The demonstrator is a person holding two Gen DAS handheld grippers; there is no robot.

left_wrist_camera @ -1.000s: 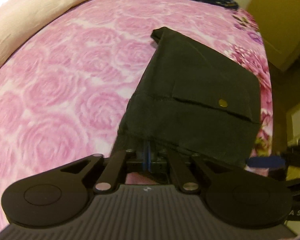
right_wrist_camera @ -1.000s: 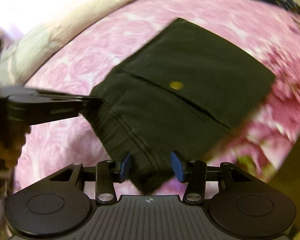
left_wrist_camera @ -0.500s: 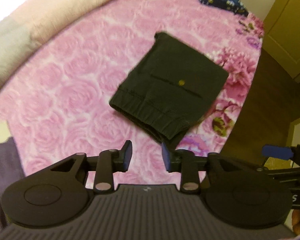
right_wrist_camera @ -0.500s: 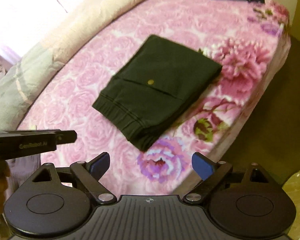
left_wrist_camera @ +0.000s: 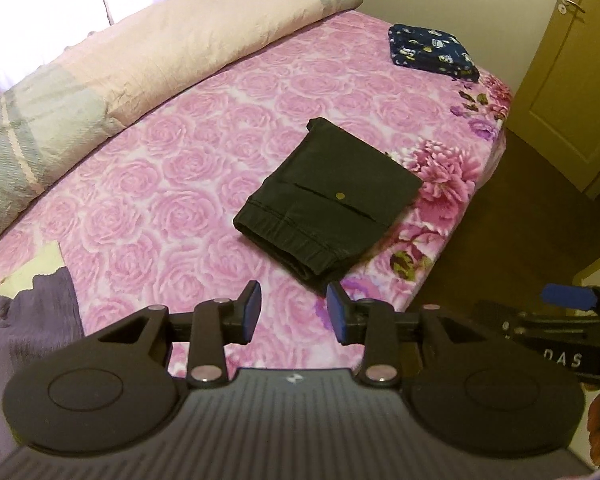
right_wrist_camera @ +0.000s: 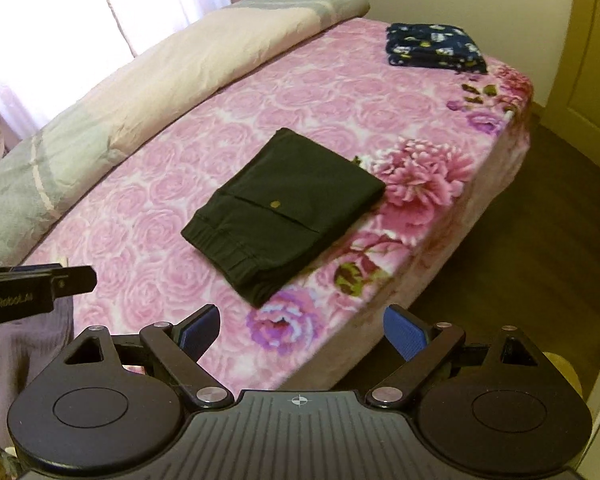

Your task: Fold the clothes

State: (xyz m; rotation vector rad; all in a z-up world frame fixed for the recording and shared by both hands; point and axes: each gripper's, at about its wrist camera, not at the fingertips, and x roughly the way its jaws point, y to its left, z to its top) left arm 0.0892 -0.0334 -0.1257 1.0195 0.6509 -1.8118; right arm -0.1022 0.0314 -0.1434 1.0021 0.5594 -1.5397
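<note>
At the near left, a purple garment (left_wrist_camera: pixel 28 320) lies heaped on the bed edge, closest to the left gripper (left_wrist_camera: pixel 294 312), whose jaws are parted and empty. The right gripper (right_wrist_camera: pixel 300 336) is spread wider, also empty. Ahead of both, the folded black trousers (left_wrist_camera: pixel 328 204) rest near the bed's right edge, long axis running near-left to far-right, apart from either tool. The rose-print blanket (left_wrist_camera: pixel 172 184) covers the bed; a folded navy patterned garment (left_wrist_camera: pixel 432 52) sits at the far right corner, beyond it a door (left_wrist_camera: pixel 572 80).
</note>
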